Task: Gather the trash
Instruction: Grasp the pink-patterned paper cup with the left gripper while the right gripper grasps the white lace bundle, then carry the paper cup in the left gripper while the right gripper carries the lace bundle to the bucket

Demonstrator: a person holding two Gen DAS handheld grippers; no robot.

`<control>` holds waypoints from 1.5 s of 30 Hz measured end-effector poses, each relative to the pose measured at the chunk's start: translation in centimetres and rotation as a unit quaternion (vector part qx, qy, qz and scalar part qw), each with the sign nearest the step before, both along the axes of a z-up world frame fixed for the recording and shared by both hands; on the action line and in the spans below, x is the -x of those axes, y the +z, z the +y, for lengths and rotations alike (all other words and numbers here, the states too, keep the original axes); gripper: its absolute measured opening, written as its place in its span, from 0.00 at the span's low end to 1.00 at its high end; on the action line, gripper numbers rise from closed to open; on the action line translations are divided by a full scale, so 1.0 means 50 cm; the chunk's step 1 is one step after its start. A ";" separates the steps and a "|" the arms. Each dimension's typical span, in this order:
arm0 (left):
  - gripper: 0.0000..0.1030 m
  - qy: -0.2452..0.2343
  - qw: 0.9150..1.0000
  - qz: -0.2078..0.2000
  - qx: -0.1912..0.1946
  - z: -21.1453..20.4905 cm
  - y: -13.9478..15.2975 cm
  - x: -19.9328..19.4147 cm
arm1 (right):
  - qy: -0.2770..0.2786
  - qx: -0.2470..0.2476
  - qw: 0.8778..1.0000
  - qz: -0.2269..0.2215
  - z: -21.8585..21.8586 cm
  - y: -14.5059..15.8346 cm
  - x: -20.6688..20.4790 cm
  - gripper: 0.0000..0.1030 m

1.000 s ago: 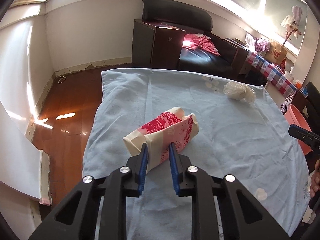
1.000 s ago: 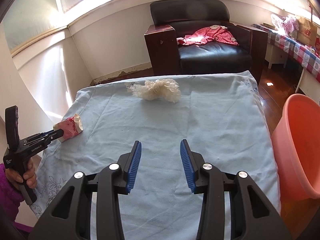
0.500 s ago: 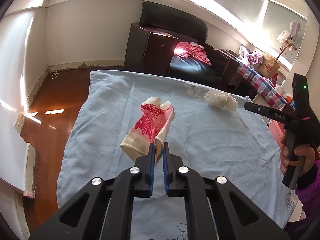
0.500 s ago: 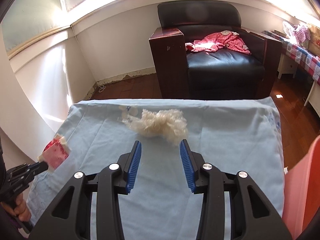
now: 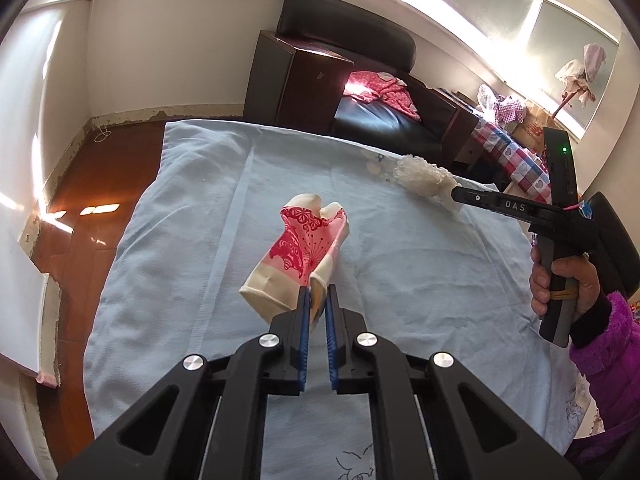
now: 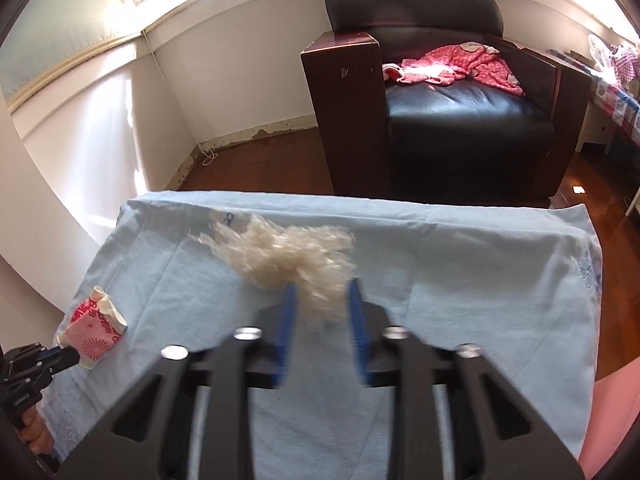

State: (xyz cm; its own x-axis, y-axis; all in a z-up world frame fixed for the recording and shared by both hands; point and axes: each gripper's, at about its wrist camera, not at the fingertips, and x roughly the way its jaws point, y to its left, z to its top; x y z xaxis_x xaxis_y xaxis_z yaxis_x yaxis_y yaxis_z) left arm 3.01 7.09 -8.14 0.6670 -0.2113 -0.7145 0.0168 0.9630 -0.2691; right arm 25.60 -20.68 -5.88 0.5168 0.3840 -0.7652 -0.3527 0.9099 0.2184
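Note:
A pink and cream paper wrapper hangs just above the blue cloth, pinched at its lower edge by my left gripper, which is shut on it. The right wrist view shows the same wrapper at the left edge, in the left gripper. A fluffy white wad lies near the cloth's far edge. My right gripper straddles its near tail, jaws closing, with a thin gap still showing beside each pad. In the left wrist view the right gripper has its tip at the wad.
The blue cloth covers the whole table. A black armchair with pink clothing stands just beyond the far edge. A salmon tub sits at the right. Wooden floor lies to the left, and a checked table at the far right.
The left gripper closed on the wrapper and raised it off the cloth. The right gripper travelled forward to the white wad and its jaws narrowed around the wad's tail.

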 end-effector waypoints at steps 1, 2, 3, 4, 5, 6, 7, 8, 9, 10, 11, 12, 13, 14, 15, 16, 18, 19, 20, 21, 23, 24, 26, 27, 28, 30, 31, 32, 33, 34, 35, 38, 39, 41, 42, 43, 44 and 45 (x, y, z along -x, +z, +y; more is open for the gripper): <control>0.07 0.000 1.000 0.000 0.000 -0.003 0.000 0.000 | 0.002 0.000 1.000 -0.001 0.002 0.000 0.006 0.20; 0.07 0.000 1.000 -0.001 0.000 -0.005 0.001 -0.001 | 0.003 0.002 1.000 -0.002 0.004 0.002 0.010 0.18; 0.07 -0.001 1.000 -0.002 0.001 -0.009 0.003 0.000 | 0.004 0.006 1.000 -0.007 0.006 0.005 0.019 0.17; 0.07 -0.002 1.000 -0.003 0.000 -0.011 0.005 -0.001 | 0.005 0.008 1.000 -0.011 0.008 0.008 0.027 0.16; 0.07 -0.002 1.000 -0.006 -0.002 -0.015 0.008 0.000 | 0.004 0.006 1.000 -0.014 0.008 0.012 0.035 0.16; 0.07 -0.004 1.000 -0.009 -0.004 -0.018 0.011 0.001 | 0.001 0.001 1.000 -0.017 0.007 0.019 0.045 0.15; 0.07 -0.006 1.000 -0.012 -0.006 -0.022 0.014 0.003 | -0.001 -0.004 1.000 -0.019 0.006 0.026 0.055 0.15; 0.07 -0.007 1.000 -0.015 -0.008 -0.025 0.018 0.005 | -0.003 -0.009 1.000 -0.023 0.003 0.034 0.067 0.15; 0.07 -0.008 1.000 -0.020 -0.010 -0.029 0.023 0.008 | -0.003 -0.013 1.000 -0.028 0.002 0.044 0.081 0.15; 0.07 -0.010 1.000 -0.023 -0.011 -0.032 0.028 0.009 | -0.004 -0.018 0.999 -0.033 -0.001 0.054 0.096 0.15; 0.07 -0.010 1.000 -0.027 -0.010 -0.035 0.034 0.011 | -0.004 -0.022 0.999 -0.038 -0.003 0.063 0.110 0.15; 0.07 -0.011 0.999 -0.031 -0.009 -0.038 0.039 0.013 | -0.004 -0.025 0.999 -0.043 -0.006 0.074 0.127 0.15; 0.07 -0.011 0.999 -0.034 -0.008 -0.040 0.043 0.013 | -0.005 -0.027 0.998 -0.048 -0.010 0.084 0.143 0.15; 0.07 -0.012 0.999 -0.037 -0.007 -0.044 0.048 0.015 | -0.007 -0.029 0.998 -0.052 -0.013 0.092 0.159 0.15; 0.07 -0.013 0.999 -0.041 -0.006 -0.049 0.053 0.016 | -0.009 -0.030 0.998 -0.057 -0.018 0.101 0.174 0.15; 0.07 -0.015 0.999 -0.043 -0.006 -0.054 0.057 0.017 | -0.011 -0.033 0.998 -0.060 -0.025 0.110 0.192 0.15; 0.07 -0.019 0.999 -0.050 -0.007 -0.066 0.068 0.019 | -0.016 -0.035 0.997 -0.064 -0.038 0.123 0.216 0.15; 0.07 -0.022 0.998 -0.054 -0.007 -0.072 0.073 0.021 | -0.019 -0.035 0.997 -0.067 -0.045 0.129 0.229 0.15; 0.07 -0.023 0.998 -0.057 -0.007 -0.078 0.078 0.024 | -0.022 -0.034 0.997 -0.070 -0.052 0.135 0.240 0.15; 0.07 -0.025 0.998 -0.060 -0.007 -0.085 0.083 0.026 | -0.027 -0.032 0.996 -0.076 -0.061 0.143 0.252 0.15; 0.07 -0.028 0.997 -0.065 -0.009 -0.100 0.093 0.031 | -0.038 -0.033 0.995 -0.082 -0.079 0.157 0.270 0.15; 0.07 -0.028 0.997 -0.067 -0.007 -0.107 0.098 0.033 | -0.043 -0.033 0.995 -0.084 -0.088 0.161 0.278 0.15; 0.07 -0.030 0.997 -0.071 -0.002 -0.120 0.106 0.038 | -0.053 -0.032 0.994 -0.090 -0.106 0.171 0.293 0.15; 0.07 -0.031 0.997 -0.074 -0.003 -0.126 0.110 0.041 | -0.058 -0.030 0.993 -0.094 -0.116 0.176 0.301 0.15; 0.07 -0.032 0.996 -0.078 -0.004 -0.135 0.115 0.043 | -0.064 -0.029 0.993 -0.098 -0.125 0.180 0.309 0.15; 0.07 -0.036 0.996 -0.083 -0.005 -0.150 0.124 0.047 | -0.075 -0.027 0.991 -0.104 -0.143 0.188 0.322 0.15; 0.07 -0.038 0.996 -0.085 -0.005 -0.157 0.128 0.048 | -0.081 -0.026 0.991 -0.106 -0.153 0.191 0.328 0.15; 0.07 -0.040 0.995 -0.087 -0.005 -0.165 0.132 0.048 | -0.086 -0.026 0.990 -0.109 -0.162 0.192 0.334 0.15; 0.07 -0.042 0.995 -0.089 -0.006 -0.171 0.136 0.048 | -0.093 -0.025 0.989 -0.112 -0.172 0.195 0.340 0.15; 0.07 -0.044 0.995 -0.091 -0.006 -0.180 0.140 0.048 | -0.099 -0.023 0.988 -0.115 -0.182 0.199 0.345 0.15; 0.07 -0.047 0.995 -0.093 -0.004 -0.189 0.144 0.046 | -0.104 -0.022 0.987 -0.118 -0.190 0.202 0.348 0.15; 0.07 -0.060 0.993 -0.100 -0.004 -0.218 0.156 0.042 | -0.122 -0.023 0.984 -0.126 -0.218 0.211 0.360 0.15; 0.07 -0.066 0.992 -0.103 -0.005 -0.230 0.161 0.041 | -0.129 -0.023 0.983 -0.128 -0.229 0.213 0.365 0.15; 0.07 -0.080 0.991 -0.109 -0.005 -0.256 0.171 0.040 | -0.142 -0.024 0.981 -0.132 -0.248 0.218 0.371 0.15; 0.07 -0.088 0.990 -0.112 -0.005 -0.269 0.176 0.039 | -0.150 -0.025 0.979 -0.133 -0.260 0.220 0.375 0.15; 0.07 -0.097 0.989 -0.116 -0.005 -0.285 0.182 0.039 | -0.156 -0.025 0.978 -0.135 -0.269 0.220 0.379 0.15; 0.07 -0.104 0.987 -0.120 -0.005 -0.299 0.188 0.039 | -0.162 -0.025 0.977 -0.136 -0.279 0.222 0.382 0.15; 0.07 -0.111 0.986 -0.124 -0.005 -0.313 0.194 0.037 | -0.170 -0.025 0.975 -0.139 -0.291 0.225 0.386 0.15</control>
State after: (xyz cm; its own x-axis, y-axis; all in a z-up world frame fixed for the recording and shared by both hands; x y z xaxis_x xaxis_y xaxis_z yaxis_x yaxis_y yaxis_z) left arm 1.17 -8.57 1.55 0.7589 -0.3656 -0.5388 0.2919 0.9307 -0.2203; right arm 6.28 -35.23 5.38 0.8056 0.1874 -0.5621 -0.0839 0.9752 0.2049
